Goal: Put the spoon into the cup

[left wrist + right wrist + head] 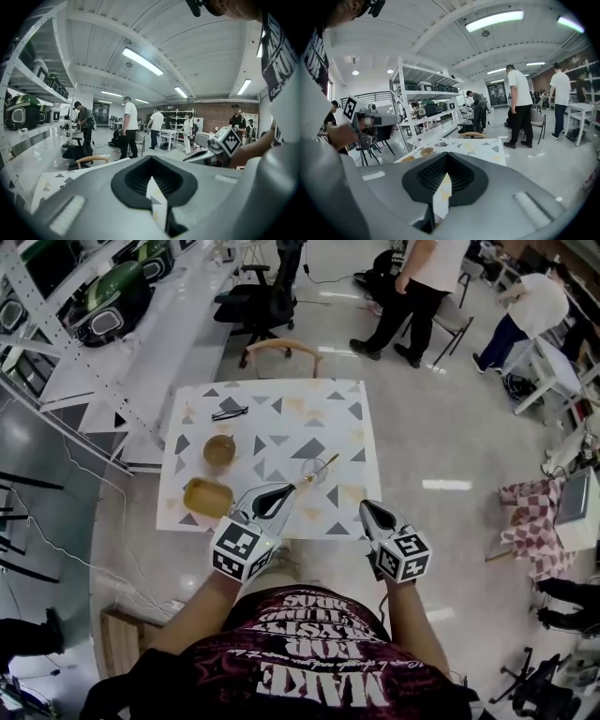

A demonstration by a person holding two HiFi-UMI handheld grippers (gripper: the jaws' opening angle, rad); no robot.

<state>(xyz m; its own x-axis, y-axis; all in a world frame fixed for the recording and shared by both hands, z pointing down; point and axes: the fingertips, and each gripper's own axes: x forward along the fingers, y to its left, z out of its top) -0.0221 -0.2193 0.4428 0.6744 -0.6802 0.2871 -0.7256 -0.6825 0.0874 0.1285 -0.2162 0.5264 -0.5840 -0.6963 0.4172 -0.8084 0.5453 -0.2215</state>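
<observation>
Grey jaws of the left gripper (279, 493) and right gripper (372, 513) are pressed together and empty, held level on outstretched forearms at the table's (281, 399) near edge. A gold spoon (326, 463) slants at the clear cup (306, 465). The shirt (309, 662) reads "MAKE".

Just left of the left hand-held gripper (292, 487) a yellow dish (208, 496) blocks the way, with a brown bowl (219, 450) beyond it. The clear cup (307, 466) and the spoon (319, 468) stand right at its tip. Ahead of the right hand-held gripper (365, 505), the bench (349, 442) lies open.
</observation>
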